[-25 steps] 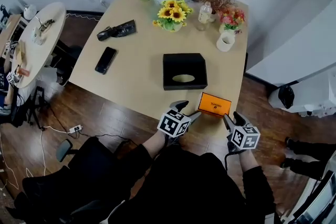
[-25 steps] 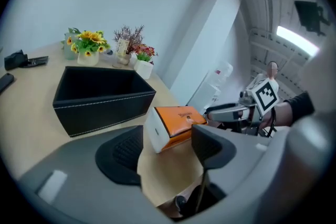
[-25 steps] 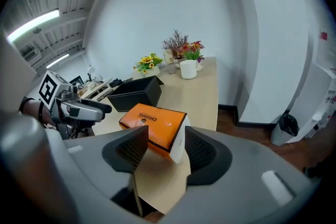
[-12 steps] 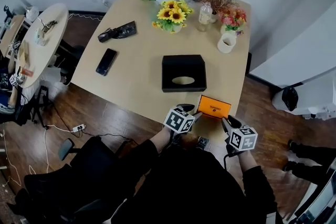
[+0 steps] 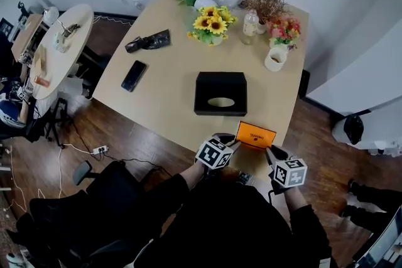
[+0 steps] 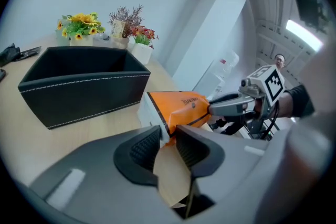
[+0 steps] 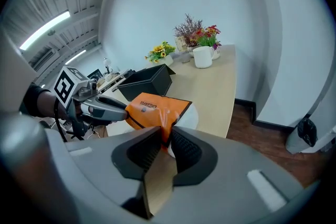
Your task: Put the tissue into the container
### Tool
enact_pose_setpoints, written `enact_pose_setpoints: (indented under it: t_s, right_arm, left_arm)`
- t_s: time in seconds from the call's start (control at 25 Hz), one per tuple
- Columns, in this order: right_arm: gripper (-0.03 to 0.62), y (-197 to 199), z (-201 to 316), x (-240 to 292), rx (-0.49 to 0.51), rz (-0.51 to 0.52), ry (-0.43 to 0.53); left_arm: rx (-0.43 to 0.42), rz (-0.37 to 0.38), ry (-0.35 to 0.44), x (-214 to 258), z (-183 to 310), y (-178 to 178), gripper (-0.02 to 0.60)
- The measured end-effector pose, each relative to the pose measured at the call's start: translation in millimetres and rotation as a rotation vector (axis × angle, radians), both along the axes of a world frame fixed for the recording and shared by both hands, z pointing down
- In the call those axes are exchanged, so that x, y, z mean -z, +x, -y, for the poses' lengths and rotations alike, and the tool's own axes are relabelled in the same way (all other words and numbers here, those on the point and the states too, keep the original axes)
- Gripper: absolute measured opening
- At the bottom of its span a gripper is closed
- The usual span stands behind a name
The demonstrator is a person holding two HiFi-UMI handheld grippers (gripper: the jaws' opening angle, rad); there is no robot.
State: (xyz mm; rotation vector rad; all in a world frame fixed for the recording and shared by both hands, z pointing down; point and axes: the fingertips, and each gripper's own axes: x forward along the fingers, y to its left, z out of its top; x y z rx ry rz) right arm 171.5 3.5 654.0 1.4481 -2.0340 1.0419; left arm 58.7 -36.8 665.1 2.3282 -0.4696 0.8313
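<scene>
An orange tissue pack (image 5: 255, 135) lies at the table's near edge, in front of the open black container (image 5: 200, 94). My left gripper (image 5: 233, 142) is shut on the pack's left corner; in the left gripper view the wrapper (image 6: 181, 105) is pinched between the pads (image 6: 167, 136). My right gripper (image 5: 271, 150) has its jaws closing, and they pinch the pack's right edge (image 7: 152, 107) in the right gripper view (image 7: 165, 141). The container (image 6: 79, 97) stands apart from the pack, farther in on the table.
A phone (image 5: 134, 75) and a black bundle (image 5: 149, 41) lie at the table's left. Sunflowers (image 5: 210, 25), a bottle (image 5: 250, 22), more flowers and a white mug (image 5: 274, 59) crowd the far end. A round side table (image 5: 59, 47) stands at the left. The person's lap is below the grippers.
Both grippers have moved in from either side of the orange pack and closed on its corners. The pack stays at the table's edge.
</scene>
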Motion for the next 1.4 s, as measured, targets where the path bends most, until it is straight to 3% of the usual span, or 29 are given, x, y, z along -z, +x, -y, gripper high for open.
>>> enact_pose_setpoints:
  t_s: [0.4, 0.72, 1.4]
  right_arm:
    - [0.063, -20, -10, 41, 0.101, 0.055, 0.038]
    - [0.063, -50, -4, 86, 0.215, 0.056, 0.119]
    - [0.06, -93, 56, 156, 0.31, 0.064, 0.284]
  left_arm:
    - [0.037, -0.049, 0.042, 43, -18, -23, 0.083]
    - [0.142, -0.066, 0.104, 86, -23, -54, 0.083]
    - [0.249, -0.101, 0.266, 160, 26, -100, 0.083]
